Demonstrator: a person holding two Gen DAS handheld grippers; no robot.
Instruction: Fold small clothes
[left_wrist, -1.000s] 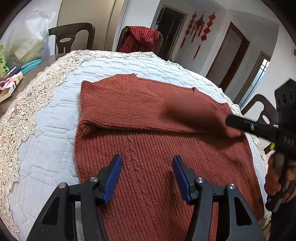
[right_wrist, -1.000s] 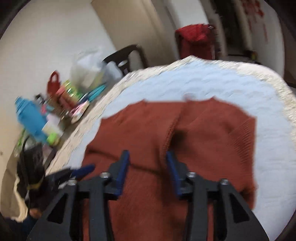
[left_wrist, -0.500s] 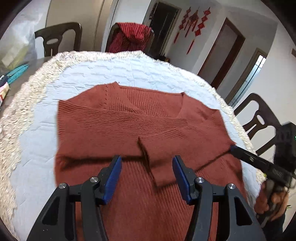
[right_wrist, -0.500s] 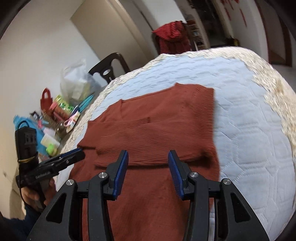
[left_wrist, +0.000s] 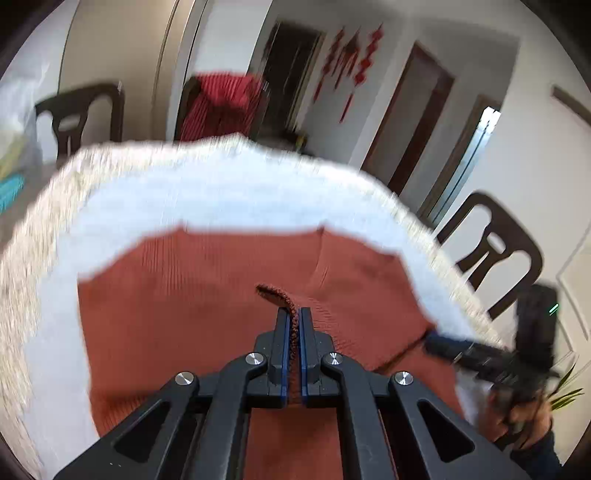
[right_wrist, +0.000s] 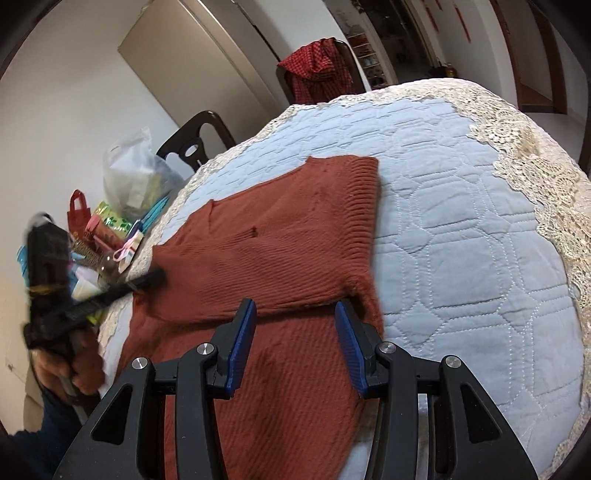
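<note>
Up close in the left wrist view, the left gripper (left_wrist: 294, 318) has just closed its blue pads on a knitted edge of the rust-red sweater (left_wrist: 192, 295), which lies on the quilted pale-blue cloth (left_wrist: 221, 195); motion blur makes any writing unreadable. Over in the right wrist view, the right gripper (right_wrist: 294, 320) hangs spread above the sweater (right_wrist: 280, 251), pinching nothing. No legible labels show among the clutter (right_wrist: 107, 229).

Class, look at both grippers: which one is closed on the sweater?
The left gripper: its blue pads are pressed together on a fold of the rust sweater. The right gripper stands open above the sweater with nothing between its pads.
</note>
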